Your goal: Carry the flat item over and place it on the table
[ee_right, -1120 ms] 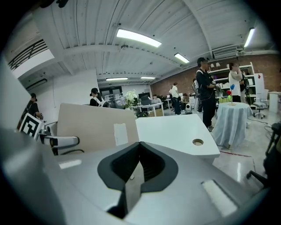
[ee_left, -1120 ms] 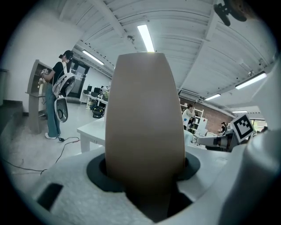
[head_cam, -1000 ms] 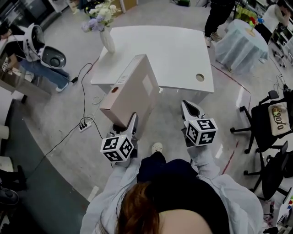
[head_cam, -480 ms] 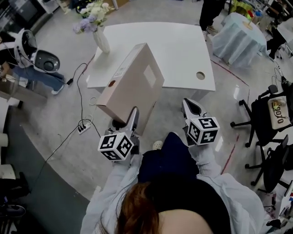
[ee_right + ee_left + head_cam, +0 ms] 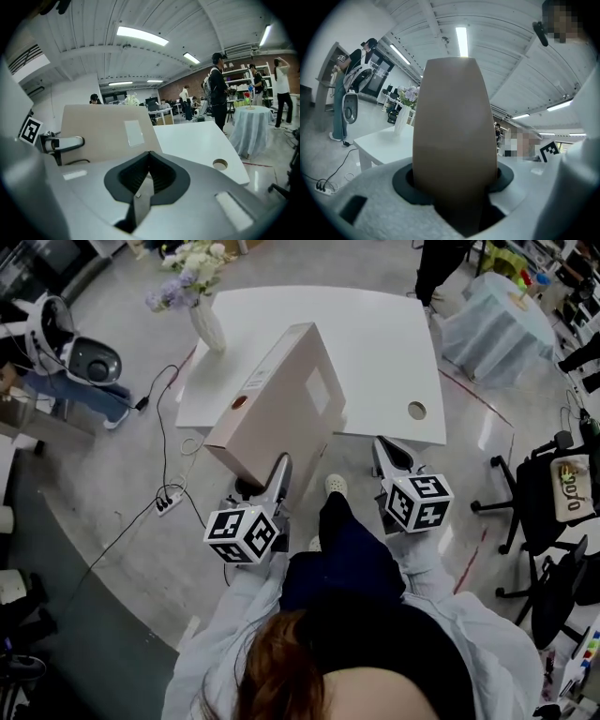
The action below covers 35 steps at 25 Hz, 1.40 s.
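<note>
The left tool (image 5: 277, 476) is clamped on the near end of the flat box (image 5: 277, 409), its jaws held partway apart by the box's thickness; in the left gripper view the tan face fills the gap between them. The right tool (image 5: 390, 457) carries nothing, its jaws drawn together, and hangs to the right of the box without touching it. The box stands on its narrow edge, tilted, reaching from the left tool toward the white counter (image 5: 375, 343), with its far end showing over the counter's near left part. It looks to be held in the air, not yet resting.

The main risk is leverage: one tool grips a long box at a single end (the other end has no support), so the box could twist or slip in the jaws as it swings down to lie flat. A vase (image 5: 208, 322) of flowers stands at the counter's far left corner, near the box's far end, and a sideways sweep could knock it over. Released too near the front edge, the box could overhang and tip to the floor.
</note>
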Tool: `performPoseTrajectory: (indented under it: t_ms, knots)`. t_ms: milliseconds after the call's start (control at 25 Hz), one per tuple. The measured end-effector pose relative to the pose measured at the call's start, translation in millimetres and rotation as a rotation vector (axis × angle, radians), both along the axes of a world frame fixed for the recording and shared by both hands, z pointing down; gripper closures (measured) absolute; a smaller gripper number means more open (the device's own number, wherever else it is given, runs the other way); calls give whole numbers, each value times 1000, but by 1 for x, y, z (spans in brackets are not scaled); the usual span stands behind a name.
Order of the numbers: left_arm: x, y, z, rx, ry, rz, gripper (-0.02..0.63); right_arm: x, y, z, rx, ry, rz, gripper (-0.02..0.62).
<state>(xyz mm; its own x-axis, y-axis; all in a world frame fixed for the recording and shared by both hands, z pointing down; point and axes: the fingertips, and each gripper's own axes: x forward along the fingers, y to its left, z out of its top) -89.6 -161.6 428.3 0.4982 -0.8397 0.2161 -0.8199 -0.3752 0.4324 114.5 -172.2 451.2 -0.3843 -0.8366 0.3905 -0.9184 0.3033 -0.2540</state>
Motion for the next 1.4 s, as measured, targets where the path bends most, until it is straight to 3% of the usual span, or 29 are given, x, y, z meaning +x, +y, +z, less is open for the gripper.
performPoseTrajectory:
  t_ms: [200,680,1040,1400]
  knots:
    - [6,-54,0,-7,7,-16,344,0,-59,-14,25,-20,-35,586]
    - [50,-189,-7,-13,80,-53,344,46,-193,-20,33,-38,-48,586]
    - [49,-233,22,-104,297,-160,344,53,-251,-10,29,-49,-104,586]
    - [3,-223,58,-175,493,-344,344,8,-278,12,-4,-63,-226,586]
